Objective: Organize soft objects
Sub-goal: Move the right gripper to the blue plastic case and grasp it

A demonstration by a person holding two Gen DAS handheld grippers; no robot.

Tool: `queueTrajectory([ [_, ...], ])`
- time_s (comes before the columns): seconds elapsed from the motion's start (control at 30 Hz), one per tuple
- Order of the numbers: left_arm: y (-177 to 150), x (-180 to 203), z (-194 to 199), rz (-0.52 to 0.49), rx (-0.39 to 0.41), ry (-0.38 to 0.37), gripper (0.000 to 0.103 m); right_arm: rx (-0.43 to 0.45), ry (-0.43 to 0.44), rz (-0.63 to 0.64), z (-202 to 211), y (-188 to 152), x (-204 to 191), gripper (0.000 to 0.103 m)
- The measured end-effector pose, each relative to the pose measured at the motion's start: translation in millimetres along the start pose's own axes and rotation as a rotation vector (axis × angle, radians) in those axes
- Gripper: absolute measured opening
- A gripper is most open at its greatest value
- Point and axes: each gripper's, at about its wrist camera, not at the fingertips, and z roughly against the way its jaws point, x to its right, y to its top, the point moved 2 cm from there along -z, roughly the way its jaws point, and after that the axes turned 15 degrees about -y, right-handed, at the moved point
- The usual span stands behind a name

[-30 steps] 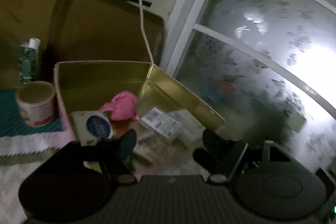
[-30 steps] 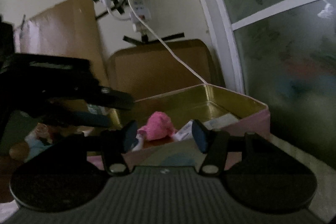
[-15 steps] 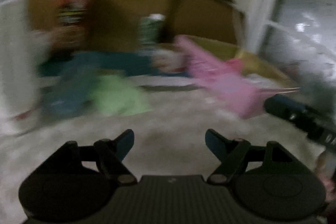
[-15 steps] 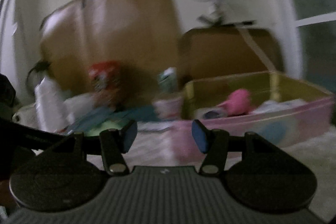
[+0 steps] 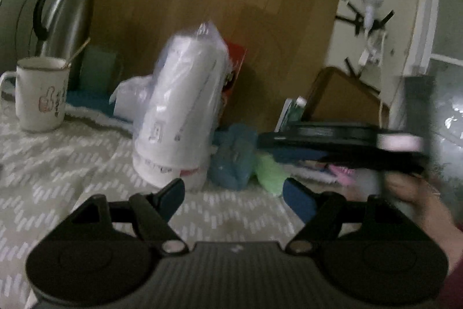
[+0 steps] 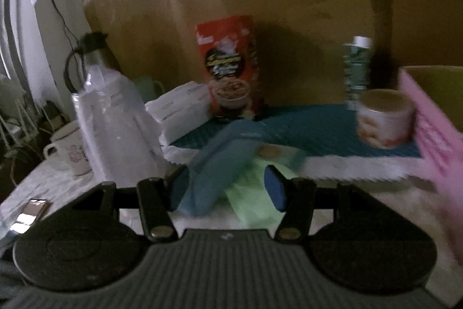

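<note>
A blue soft cloth [image 6: 220, 173] lies rolled on the table, partly over a light green cloth [image 6: 254, 199]. My right gripper [image 6: 227, 188] hovers just before them and is open. The blue cloth shows in the gap between its jaws, and the pads do not press on it. In the left wrist view the blue cloth [image 5: 234, 161] and green cloth [image 5: 270, 170] lie a little beyond my left gripper [image 5: 235, 197], which is open and empty. The right gripper's dark body [image 5: 341, 146] reaches in from the right above the cloths, held by a hand [image 5: 419, 201].
A pink box [image 6: 434, 135] with a gold inside stands at the right. A bagged stack of white cups [image 5: 179, 112], a mug [image 5: 40, 94] and a steel flask [image 5: 63, 10] stand at the left. A red carton [image 6: 228, 68], tub [image 6: 382, 118] and green bottle [image 6: 357, 68] stand behind, on a teal mat [image 6: 303, 129].
Both views have swung left, away from the pink box and toward the cloths and the clutter. The left jaws stand a little wider. The right gripper now shows in the left view.
</note>
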Motion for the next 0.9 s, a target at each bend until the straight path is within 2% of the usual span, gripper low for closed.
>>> queueTrajectory([
  [0.2, -5.0, 22.6, 1.8, -0.127, 0.018, -0.013, 0.081, -0.098, -0.065, -0.022, -51.5, 23.0, -27.7, 0.06],
  [0.3, -7.3, 27.3, 4.1, -0.157, 0.028, -0.023, 0.082, -0.135, -0.114, 0.055, -70.3, 24.2, -42.1, 0.065],
  [0.33, -7.1, 27.2, 4.6, -0.155, 0.03, -0.025, 0.082, -0.141, -0.107, 0.061, -75.5, 23.2, -44.2, 0.066],
  [0.37, -7.2, 26.5, 5.5, -0.149, 0.031, -0.028, 0.082, -0.147, -0.106, 0.061, -77.0, 22.9, -44.2, 0.067],
  [0.47, -5.8, 20.0, 5.7, -0.117, 0.033, -0.037, 0.082, -0.163, -0.1, 0.057, -72.7, 25.4, -40.2, 0.061],
  [0.63, -4.5, 15.0, 4.4, -0.092, 0.025, -0.038, 0.082, -0.157, -0.066, 0.098, -49.3, 15.7, -25.6, 0.058],
  [0.67, -4.6, 15.0, 4.2, -0.092, 0.021, -0.038, 0.082, -0.152, -0.055, 0.107, -40.7, 11.7, -21.6, 0.055],
  [0.7, -4.6, 15.1, 3.9, -0.092, 0.017, -0.038, 0.082, -0.141, -0.043, 0.115, -32.9, 8.5, -19.2, 0.039],
  [0.73, -4.6, 15.0, 3.6, -0.091, 0.012, -0.04, 0.082, -0.115, -0.016, 0.117, -21.4, 6.7, -14.6, 0.031],
  [0.77, -4.6, 14.9, 2.9, -0.088, 0.005, -0.043, 0.082, -0.106, 0.007, 0.13, -8.6, 5.1, -10.5, 0.007],
  [0.8, -4.3, 14.2, 1.3, -0.082, -0.01, -0.051, 0.082, -0.116, 0.026, 0.149, 4.0, 1.6, -5.7, 0.003],
  [0.9, -3.5, 11.2, -2.4, -0.044, -0.031, -0.079, 0.082, -0.14, 0.063, 0.19, 26.4, -14.3, 5.2, 0.005],
])
